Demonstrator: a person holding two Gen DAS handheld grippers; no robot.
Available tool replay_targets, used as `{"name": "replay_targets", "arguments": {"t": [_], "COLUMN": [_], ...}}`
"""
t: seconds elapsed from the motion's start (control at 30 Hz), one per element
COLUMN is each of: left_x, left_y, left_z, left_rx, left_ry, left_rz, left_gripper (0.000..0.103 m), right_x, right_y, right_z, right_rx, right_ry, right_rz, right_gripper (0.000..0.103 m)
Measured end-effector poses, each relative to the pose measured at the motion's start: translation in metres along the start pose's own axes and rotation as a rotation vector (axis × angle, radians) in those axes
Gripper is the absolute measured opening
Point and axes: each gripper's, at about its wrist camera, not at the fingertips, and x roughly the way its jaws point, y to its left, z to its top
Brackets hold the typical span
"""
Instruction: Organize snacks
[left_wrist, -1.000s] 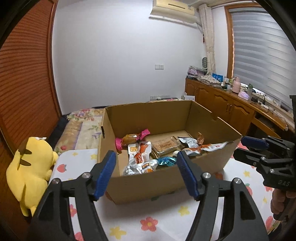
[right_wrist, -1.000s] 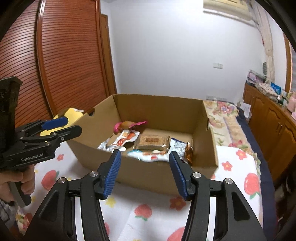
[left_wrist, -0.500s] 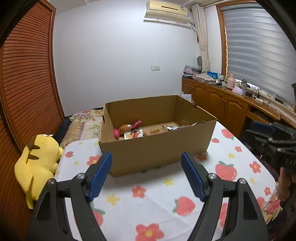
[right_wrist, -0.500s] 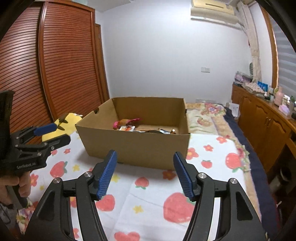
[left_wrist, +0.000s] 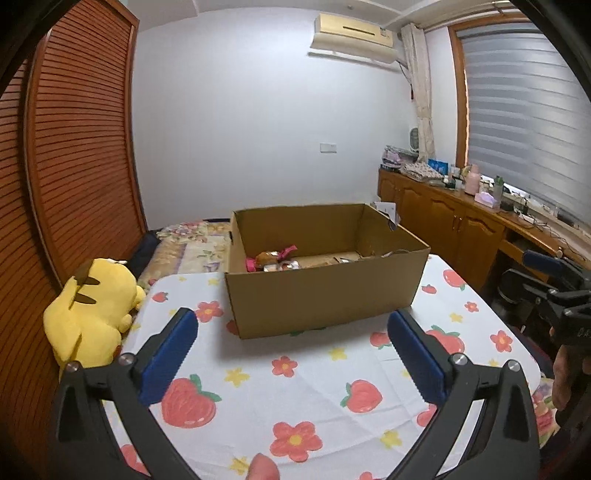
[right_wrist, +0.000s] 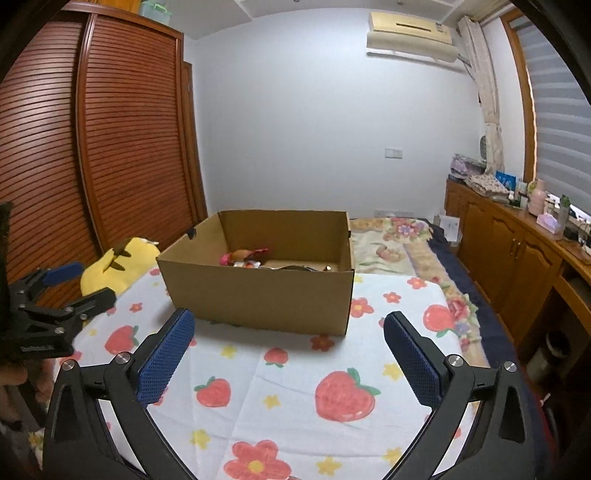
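Note:
An open cardboard box (left_wrist: 317, 299) (right_wrist: 258, 299) stands on the strawberry-print table cloth (left_wrist: 314, 376) (right_wrist: 288, 373). Several wrapped snacks (left_wrist: 275, 258) (right_wrist: 243, 256) lie inside, mostly hidden behind the near wall. My left gripper (left_wrist: 290, 334) hovers over the cloth in front of the box, its jaws opening wide with nothing between them. My right gripper (right_wrist: 288, 336) is likewise back from the box, jaws opening, nothing between its blue pads (right_wrist: 164, 356). Each gripper shows at the edge of the other's view: the right one (left_wrist: 554, 284), the left one (right_wrist: 55, 291).
A yellow plush toy (left_wrist: 92, 314) (right_wrist: 118, 264) sits at the table's left edge. Behind the box lies a bed with a floral cover (right_wrist: 391, 240). A wooden cabinet (left_wrist: 454, 225) with clutter runs along the right wall. Louvred wardrobe doors (right_wrist: 122, 147) stand on the left.
Both grippers have drawn back from over the box, which now looks smaller and farther, with its contents largely hidden. Both pairs of jaws have spread wider.

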Motion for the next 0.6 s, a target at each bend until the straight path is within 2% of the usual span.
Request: {"name": "replay_targets", "arguments": {"t": [0.2,0.37,0.6], "left_x": [-0.024,-0.04,-0.06], "left_y": [-0.003,-0.005,-0.01], "left_z": [0.0,-0.009,-0.024], "left_rx": [0.04,0.039,0.035], "left_ry": [-0.028,-0.016,-0.029], "left_rz": [0.098,0.083,0.106], "left_gripper": [0.103,0.103,0.103], "right_x": [-0.012,-0.025,-0.044], "right_y": [0.008,0.011,0.016], "right_z": [-0.001,-0.005,-0.015], "right_rx": [-0.015,-0.006,0.013], "right_ry": [-0.021,-0.041,-0.067], "right_rz": [-0.022,-0.036,-0.062], "right_gripper": [0.103,0.103,0.103]}}
